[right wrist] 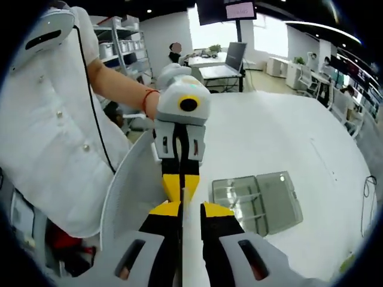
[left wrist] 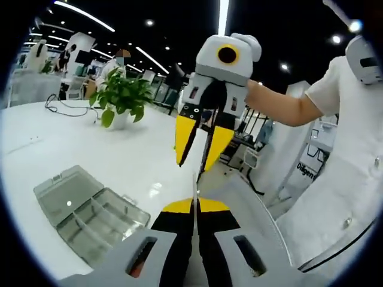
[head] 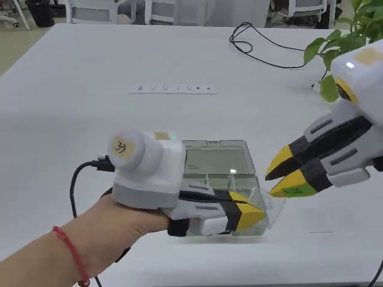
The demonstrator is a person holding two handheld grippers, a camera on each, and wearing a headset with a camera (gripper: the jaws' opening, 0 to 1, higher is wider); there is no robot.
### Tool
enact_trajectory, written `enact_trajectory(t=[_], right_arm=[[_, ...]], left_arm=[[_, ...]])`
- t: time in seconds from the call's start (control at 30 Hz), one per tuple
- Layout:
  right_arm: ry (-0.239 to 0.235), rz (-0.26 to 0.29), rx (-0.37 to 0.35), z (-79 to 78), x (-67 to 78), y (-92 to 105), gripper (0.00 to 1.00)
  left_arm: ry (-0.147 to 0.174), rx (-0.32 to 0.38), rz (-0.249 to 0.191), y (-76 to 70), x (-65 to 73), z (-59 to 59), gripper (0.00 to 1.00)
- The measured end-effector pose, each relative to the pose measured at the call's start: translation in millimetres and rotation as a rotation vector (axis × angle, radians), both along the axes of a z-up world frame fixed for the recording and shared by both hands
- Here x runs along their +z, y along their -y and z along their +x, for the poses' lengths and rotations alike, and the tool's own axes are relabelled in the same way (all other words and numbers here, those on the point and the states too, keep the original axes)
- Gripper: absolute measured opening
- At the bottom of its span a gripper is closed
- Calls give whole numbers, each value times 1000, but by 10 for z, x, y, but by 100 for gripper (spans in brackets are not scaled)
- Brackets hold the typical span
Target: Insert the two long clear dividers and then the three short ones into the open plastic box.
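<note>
The clear plastic box [head: 206, 179] lies on the white table with its lid [head: 215, 156] folded back; clear dividers stand inside it [left wrist: 96, 215] [right wrist: 239, 197]. My left gripper [head: 251, 216] hovers over the box's front right corner, shut on a thin clear divider [head: 272, 204] that sticks out past its yellow tips [left wrist: 197, 179]. My right gripper [head: 274, 183] faces it from the right. Its jaws stand slightly apart, on either side of the divider's free end. In the gripper views the left gripper [left wrist: 196, 206] [right wrist: 181, 185] and the right gripper [left wrist: 194, 166] [right wrist: 182, 210] point nose to nose.
A flush power strip [head: 173, 88] sits mid-table. A black cable [head: 257, 51] loops at the back right beside a potted plant [head: 341, 48] [left wrist: 119, 98]. Chairs stand behind the table. The table's front edge runs just below the box.
</note>
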State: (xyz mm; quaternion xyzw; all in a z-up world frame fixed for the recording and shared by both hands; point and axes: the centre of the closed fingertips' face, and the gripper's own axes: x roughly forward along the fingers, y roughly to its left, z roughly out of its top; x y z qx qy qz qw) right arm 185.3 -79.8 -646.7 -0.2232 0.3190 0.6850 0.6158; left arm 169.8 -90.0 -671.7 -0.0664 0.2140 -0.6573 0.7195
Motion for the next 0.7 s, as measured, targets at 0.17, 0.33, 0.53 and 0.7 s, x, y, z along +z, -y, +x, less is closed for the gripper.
enact_trajectory(t=[0.17, 0.33, 0.53, 0.7], right_arm=[[-69, -4, 48, -97, -10, -31, 9], [-97, -3, 63, -139, -38, -47, 7], [-104, -1, 84, -191, -61, -61, 3], [-108, 3, 90, -202, -65, -64, 3]], left_arm=[[36, -12, -17, -18, 52, -25, 0], [51, -22, -35, -21, 93, -56, 0], [62, -20, -33, -27, 89, -68, 0], [69, -19, -32, -28, 85, -75, 0]])
